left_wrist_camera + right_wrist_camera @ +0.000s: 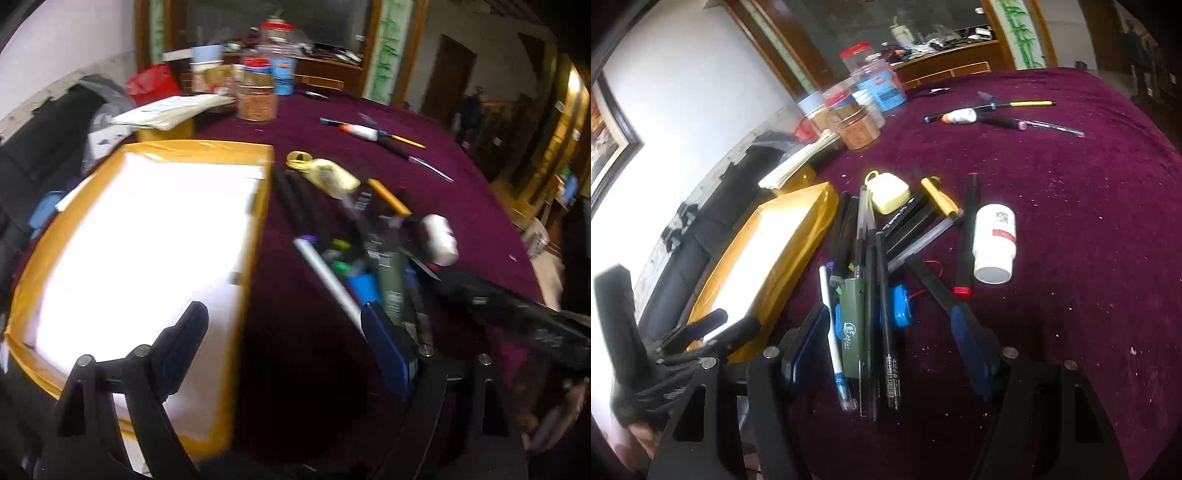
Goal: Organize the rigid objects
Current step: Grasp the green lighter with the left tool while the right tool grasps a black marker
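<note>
**Ana:** Pens, mostly. A heap of black and clear plastic pens (871, 280) lies on the dark purple velvet tablecloth (1071, 221), straight ahead of the right gripper (890, 347) and partly between its blue-padded fingers (971, 339).

**Ben:** Is that gripper clamped on any of them?

**Ana:** No. Its jaws stand wide apart, and the pads touch nothing. An olive-green rectangular case (851, 325) and a white pen with a blue tip (833, 339) lie in the gap, with a small blue plastic piece (900, 306) just beyond.

**Ben:** And off to its right?

**Ana:** A white cylindrical plastic bottle with a red mark (993, 243) lies on its side ahead and right of the right finger, just beside a black marker with a red cap (966, 240). Farther ahead sits a pale yellow plastic tag with a loop (888, 192).

**Ben:** The left gripper?

**Ana:** The left gripper (284, 332) is also spread wide, empty. Its left finger (184, 332) hangs over a shallow yellow cardboard tray with a white floor (255, 229); its right finger is near the pens. The view is blurred.

**Ben:** Anything far off?

**Ana:** A cluster of clear plastic jars with red lids (857, 122) stands well ahead, by the wall.
</note>
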`<action>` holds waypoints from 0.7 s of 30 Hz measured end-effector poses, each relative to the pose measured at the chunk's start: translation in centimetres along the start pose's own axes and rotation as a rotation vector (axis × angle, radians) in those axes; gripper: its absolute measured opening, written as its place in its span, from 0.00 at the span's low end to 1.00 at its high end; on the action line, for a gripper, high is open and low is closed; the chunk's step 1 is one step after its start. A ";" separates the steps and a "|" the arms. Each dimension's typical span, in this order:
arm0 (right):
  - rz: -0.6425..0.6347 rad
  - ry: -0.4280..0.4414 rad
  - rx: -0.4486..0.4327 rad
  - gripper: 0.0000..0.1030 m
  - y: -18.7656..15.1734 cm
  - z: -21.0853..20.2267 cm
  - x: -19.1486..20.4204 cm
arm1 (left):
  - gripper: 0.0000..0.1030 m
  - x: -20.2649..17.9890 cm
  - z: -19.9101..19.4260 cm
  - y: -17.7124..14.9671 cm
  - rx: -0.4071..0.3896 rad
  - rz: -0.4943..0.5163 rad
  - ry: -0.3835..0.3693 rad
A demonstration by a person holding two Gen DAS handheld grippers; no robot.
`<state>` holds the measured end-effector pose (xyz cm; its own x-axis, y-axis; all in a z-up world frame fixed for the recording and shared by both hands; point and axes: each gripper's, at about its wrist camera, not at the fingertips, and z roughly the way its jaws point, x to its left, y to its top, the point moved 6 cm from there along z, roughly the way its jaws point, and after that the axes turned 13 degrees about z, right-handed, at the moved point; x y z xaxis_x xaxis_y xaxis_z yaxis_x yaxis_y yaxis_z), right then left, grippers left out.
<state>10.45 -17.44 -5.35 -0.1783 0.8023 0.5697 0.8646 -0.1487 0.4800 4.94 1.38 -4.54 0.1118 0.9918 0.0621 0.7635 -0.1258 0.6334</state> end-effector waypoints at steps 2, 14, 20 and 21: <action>-0.013 0.019 0.016 0.59 -0.3 0.2 0.1 | 0.82 -1.3 0.1 0.3 0.017 0.037 -0.015; 0.019 -0.086 0.079 0.42 0.2 -0.7 -3.0 | 0.62 -5.5 3.2 0.9 0.117 0.032 -0.132; -0.081 -0.167 0.130 0.28 0.3 2.4 -3.5 | 0.45 -5.4 5.5 1.8 0.166 -0.005 -0.165; -0.099 -0.165 0.123 0.25 0.0 2.5 -3.3 | 0.44 -5.4 5.8 1.9 0.171 -0.004 -0.165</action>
<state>12.23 -18.68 -8.92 -0.1945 0.8948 0.4019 0.8993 -0.0009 0.4374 9.52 -4.33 -8.16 0.1998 0.9769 -0.0758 0.8591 -0.1375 0.4930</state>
